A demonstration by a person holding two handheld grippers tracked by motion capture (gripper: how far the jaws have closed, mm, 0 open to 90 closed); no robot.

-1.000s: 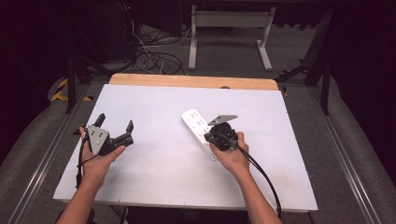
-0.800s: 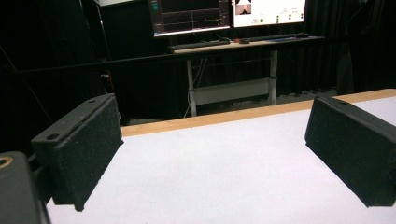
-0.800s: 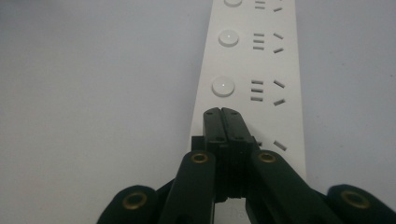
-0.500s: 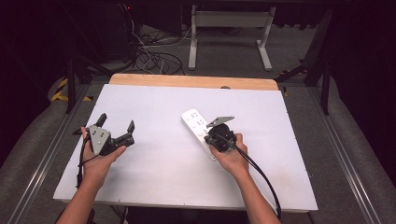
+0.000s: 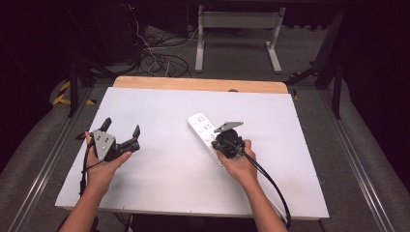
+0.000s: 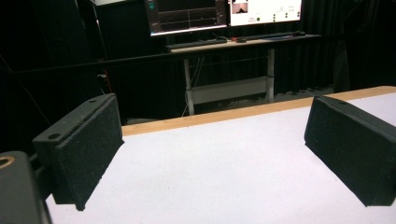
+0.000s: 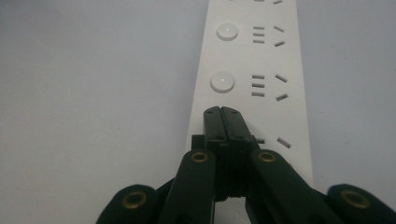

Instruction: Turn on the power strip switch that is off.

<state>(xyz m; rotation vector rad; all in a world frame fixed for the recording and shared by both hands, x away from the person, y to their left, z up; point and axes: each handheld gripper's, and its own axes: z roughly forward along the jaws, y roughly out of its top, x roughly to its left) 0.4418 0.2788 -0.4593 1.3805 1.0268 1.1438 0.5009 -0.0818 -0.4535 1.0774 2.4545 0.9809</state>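
Note:
A white power strip [image 5: 200, 124] lies slantwise on the white table [image 5: 159, 188], right of the middle. My right gripper [image 5: 221, 141] stands over its near end, held from behind by the hand. In the right gripper view the jaws are pressed together with nothing between them, and the right gripper [image 7: 222, 112] has its tips down against the power strip [image 7: 247, 56], just below a round button [image 7: 222, 81]. My left gripper [image 5: 122, 127] rests at the table's left, held in the other hand. Seen along its own jaws, the left gripper [image 6: 210, 140] is spread wide over bare tabletop.
A wooden strip [image 5: 198, 84] edges the table's far side. Beyond it are a desk frame [image 5: 237, 34] and loose cables [image 5: 159, 55] on the floor. A desk with monitors [image 6: 224, 14] stands behind the table.
The right gripper has sunk slightly toward the power strip. The left gripper has stayed in place.

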